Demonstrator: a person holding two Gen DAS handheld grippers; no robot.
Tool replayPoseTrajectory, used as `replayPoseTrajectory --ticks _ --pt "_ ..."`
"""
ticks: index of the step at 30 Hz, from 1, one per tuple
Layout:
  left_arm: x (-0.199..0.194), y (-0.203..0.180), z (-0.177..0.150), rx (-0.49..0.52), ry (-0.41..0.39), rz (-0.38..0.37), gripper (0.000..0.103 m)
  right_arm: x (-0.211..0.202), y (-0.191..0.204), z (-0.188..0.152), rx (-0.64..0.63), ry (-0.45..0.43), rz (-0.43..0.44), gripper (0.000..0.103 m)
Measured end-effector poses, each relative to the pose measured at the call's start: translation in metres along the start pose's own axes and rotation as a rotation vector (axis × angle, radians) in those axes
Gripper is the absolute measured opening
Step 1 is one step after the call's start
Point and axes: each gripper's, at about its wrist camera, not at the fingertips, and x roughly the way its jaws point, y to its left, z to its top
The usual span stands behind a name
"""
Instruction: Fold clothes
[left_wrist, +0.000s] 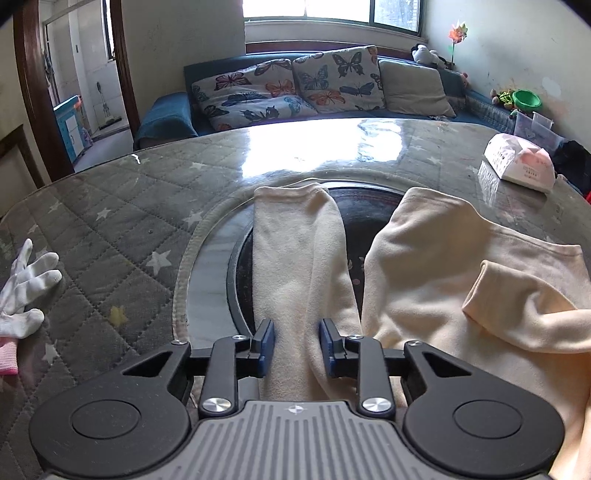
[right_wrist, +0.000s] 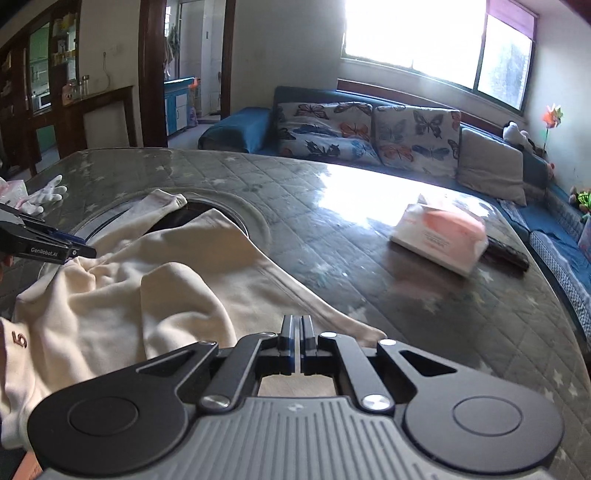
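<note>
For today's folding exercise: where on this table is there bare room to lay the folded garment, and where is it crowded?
Bare quilted cover lies between the white glove and the sleeve, and beyond the cream garment toward the sofa. Crowded: the centre under the garment, and the right edge by the tissue pack.

Your left gripper (left_wrist: 297, 341) is low over the cream sweatshirt's sleeve (left_wrist: 295, 258), jaws parted, with the blue pads (left_wrist: 267, 341) on either side of the sleeve and clear gaps between pad and cloth. Your right gripper (right_wrist: 297, 341) sits at the near edge of the same sweatshirt (right_wrist: 155, 295), its jaws drawn together so the pads meet with only a thin slit between them. From the right wrist view, your left gripper (right_wrist: 48, 245) reaches in level over the sweatshirt's far left side.
</note>
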Motion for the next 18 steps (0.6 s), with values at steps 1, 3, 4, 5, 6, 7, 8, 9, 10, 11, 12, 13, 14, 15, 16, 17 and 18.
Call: replayPoseTrajectory --ticks 1,3,4,5,6,7,8,9,10,11,12,13,14,15,16,17,18 --pt "0.0 0.0 0.0 0.001 -0.001 -0.003 0.022 0.0 0.0 0.0 -0.005 0.006 0.004 0.002" --pt "-0.002 0.0 -0.001 -0.001 -0.005 0.0 0.014 0.001 0.002 -0.001 -0.012 0.01 0.022 0.008" --pt "-0.004 0.0 -0.002 -0.003 -0.007 0.001 0.013 0.003 0.005 0.0 -0.017 0.013 0.038 0.009" --pt "-0.006 0.001 -0.003 -0.008 -0.009 0.006 0.012 0.006 0.009 0.001 -0.021 0.017 0.055 0.013" --pt "-0.007 0.002 -0.004 -0.015 -0.009 0.011 0.012 0.01 0.014 0.003 -0.027 0.02 0.073 0.023" --pt "-0.009 0.004 -0.005 -0.023 -0.008 0.017 0.012 0.015 0.021 0.005 -0.034 0.022 0.089 0.028" --pt "-0.01 0.005 -0.006 -0.03 -0.007 0.023 0.011 0.021 0.027 0.006 -0.04 0.028 0.102 0.033" --pt "-0.012 0.008 -0.008 -0.038 -0.006 0.026 0.011 0.028 0.033 0.008 -0.046 0.034 0.115 0.034" --pt "-0.014 0.01 -0.009 -0.045 -0.006 0.029 0.011 0.034 0.04 0.009 -0.047 0.043 0.134 0.034" --pt "-0.016 0.013 -0.011 -0.052 -0.007 0.036 0.011 0.038 0.045 0.01 -0.047 0.053 0.156 0.034" --pt "-0.019 0.015 -0.012 -0.057 -0.009 0.041 0.011 0.041 0.052 0.01 -0.056 0.059 0.183 0.035" --pt "-0.022 0.017 -0.013 -0.062 -0.012 0.046 0.011 0.043 0.06 0.01 -0.064 0.066 0.21 0.037" --pt "-0.025 0.019 -0.015 -0.066 -0.015 0.052 0.011 0.045 0.067 0.008 -0.086 0.074 0.233 0.045" --pt "-0.028 0.022 -0.016 -0.069 -0.018 0.057 0.011 0.046 0.075 0.007 -0.108 0.082 0.256 0.053" --pt "-0.03 0.024 -0.018 -0.074 -0.018 0.059 0.011 0.047 0.08 0.004 -0.127 0.09 0.255 0.054" --pt "-0.032 0.026 -0.021 -0.078 -0.018 0.061 0.011 0.049 0.085 0.001 -0.145 0.098 0.252 0.054" --pt "-0.034 0.028 -0.023 -0.084 -0.018 0.064 0.011 0.052 0.089 -0.003 -0.159 0.107 0.239 0.051"
